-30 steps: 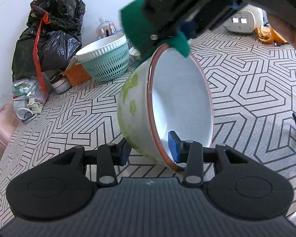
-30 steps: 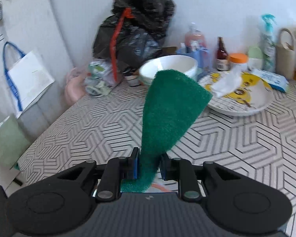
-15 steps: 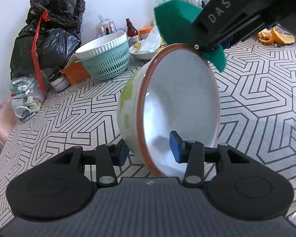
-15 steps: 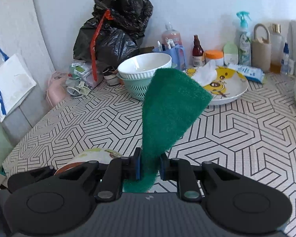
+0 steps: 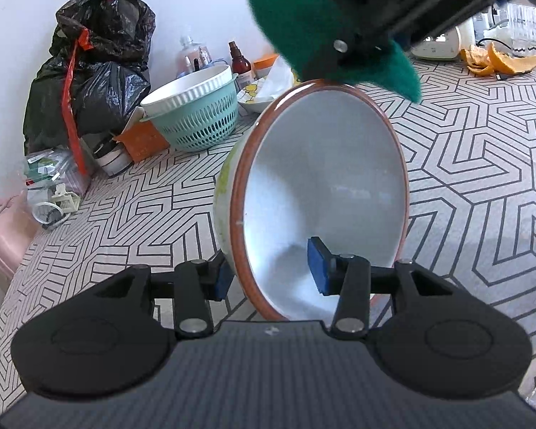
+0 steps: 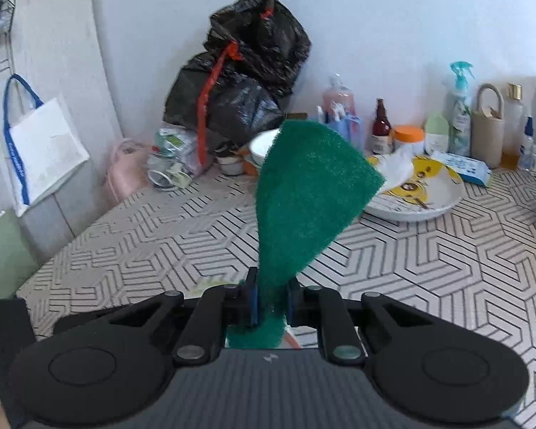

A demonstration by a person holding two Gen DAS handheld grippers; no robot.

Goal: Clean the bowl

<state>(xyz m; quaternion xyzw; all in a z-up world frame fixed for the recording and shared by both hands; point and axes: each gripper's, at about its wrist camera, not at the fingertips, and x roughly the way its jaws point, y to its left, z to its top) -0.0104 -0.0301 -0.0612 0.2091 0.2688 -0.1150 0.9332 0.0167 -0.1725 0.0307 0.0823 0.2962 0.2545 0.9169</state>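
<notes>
Bowl, white inside, rust-brown rim, tipped on edge, pinched by left claw; green scouring pad clamped in right claw.

No word, number or brand can be read anywhere in either view. The white cloth tote bag with blue handles carries blue lettering along its edge (too small and blurred to make out), and the labels on the bottles at the wall are equally illegible.
</notes>
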